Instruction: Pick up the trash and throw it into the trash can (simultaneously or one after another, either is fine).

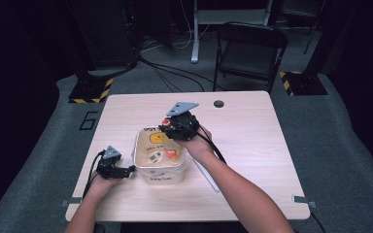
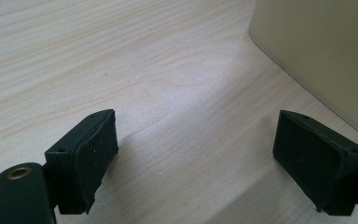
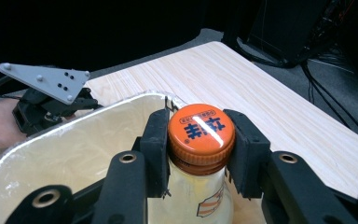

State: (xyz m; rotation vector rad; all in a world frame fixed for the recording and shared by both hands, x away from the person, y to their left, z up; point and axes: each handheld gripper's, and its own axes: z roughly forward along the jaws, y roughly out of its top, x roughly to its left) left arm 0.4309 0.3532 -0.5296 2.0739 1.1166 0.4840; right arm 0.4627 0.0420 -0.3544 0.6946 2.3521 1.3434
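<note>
Starting at the left, my left gripper (image 1: pixel 126 170) rests low on the wooden table (image 1: pixel 252 141), near the front edge, with its jaws spread wide and nothing between them. From the left gripper view I see bare wood under the pads (image 2: pixel 91 161) and the cream wall of the tub (image 2: pixel 326 51) just beside the right-hand jaw; whether they touch I cannot tell.

Moving right, the tub (image 1: pixel 137 150) sits about mid-table, a rounded rectangular container with a pale rim; an orange-and-white item (image 1: pixel 171 154) and another small packet (image 1: pixel 154 157) lie inside it.

Over the tub's far side my right gripper (image 1: pixel 167 131) is clenched on a bottle (image 3: pixel 200 198). Its two pads (image 3: pixel 156 149) press either side of the orange cap (image 3: pixel 201 135), and the pale bottle body hangs upright below, over the tub.

Right of my forearm, a thin white stick (image 1: pixel 205 174) lies on the table.
</note>
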